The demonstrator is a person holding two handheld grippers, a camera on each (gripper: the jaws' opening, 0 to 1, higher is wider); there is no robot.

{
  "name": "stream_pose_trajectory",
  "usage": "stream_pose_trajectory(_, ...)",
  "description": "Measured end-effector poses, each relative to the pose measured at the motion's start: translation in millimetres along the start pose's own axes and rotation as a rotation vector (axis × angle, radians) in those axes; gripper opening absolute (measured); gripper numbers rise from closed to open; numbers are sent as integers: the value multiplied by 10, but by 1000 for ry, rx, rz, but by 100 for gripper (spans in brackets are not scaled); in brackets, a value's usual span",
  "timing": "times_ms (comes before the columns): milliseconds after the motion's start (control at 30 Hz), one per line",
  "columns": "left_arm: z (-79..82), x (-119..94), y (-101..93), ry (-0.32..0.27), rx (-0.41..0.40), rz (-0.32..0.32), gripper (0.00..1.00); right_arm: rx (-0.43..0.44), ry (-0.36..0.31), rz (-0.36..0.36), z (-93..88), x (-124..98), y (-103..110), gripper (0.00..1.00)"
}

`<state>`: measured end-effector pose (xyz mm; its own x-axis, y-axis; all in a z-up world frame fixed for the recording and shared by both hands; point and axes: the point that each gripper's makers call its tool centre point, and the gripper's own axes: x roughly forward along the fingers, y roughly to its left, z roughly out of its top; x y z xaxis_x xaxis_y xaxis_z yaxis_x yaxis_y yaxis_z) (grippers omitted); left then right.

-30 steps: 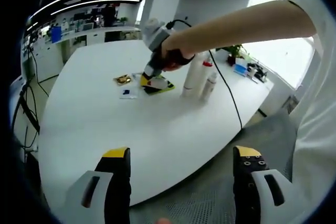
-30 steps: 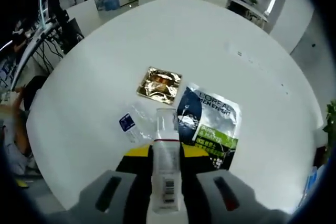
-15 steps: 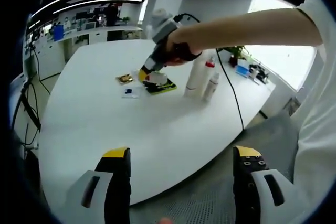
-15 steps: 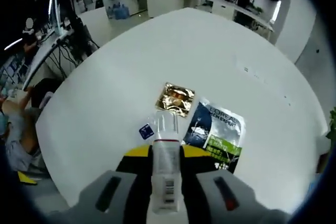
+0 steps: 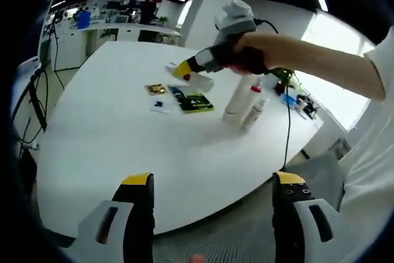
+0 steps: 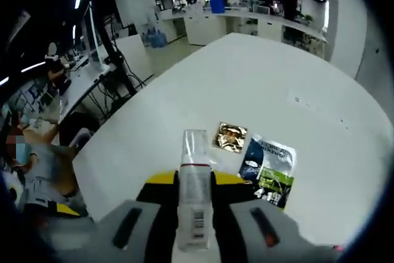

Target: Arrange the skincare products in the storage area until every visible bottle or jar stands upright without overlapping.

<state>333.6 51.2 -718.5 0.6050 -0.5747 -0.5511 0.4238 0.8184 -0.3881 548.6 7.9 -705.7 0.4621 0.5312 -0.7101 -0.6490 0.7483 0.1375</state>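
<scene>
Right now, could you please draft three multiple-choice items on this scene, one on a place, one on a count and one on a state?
1. Where does the gold sachet lie?
A. Beside the dark sachet on the white table
B. On the floor
C. On top of a bottle

2. How many white bottles stand upright on the table in the left gripper view?
A. None
B. Two
C. Five

3. What is the state of the right gripper?
A. Open and empty
B. Shut on the clear-capped tube
C. Shut on a sachet

Key: 1 A, as the two packets lie flat side by side; 2 B, as a tall and a shorter one stand together; 3 B, as the tube sits clamped between the yellow-tipped jaws.
</scene>
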Motion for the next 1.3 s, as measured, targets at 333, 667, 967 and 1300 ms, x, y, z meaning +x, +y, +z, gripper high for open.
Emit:
stream_pose_trajectory(333,-60,38,-29,53,53,6,77,38,-137,71,115,-411,116,19)
stream_pose_trajectory(667,-94,81,-89,113,75,-17,80,95,-260,115,61,-760,44,19)
stream_pose_trajectory(967,137,68,-159,107,140,-22,82,161,-446,218,147,-1106,87,19)
stream_pose_trajectory(1300,713,122,-573,-11,144,-137,79,328,-589,402,71,-1467,190,19)
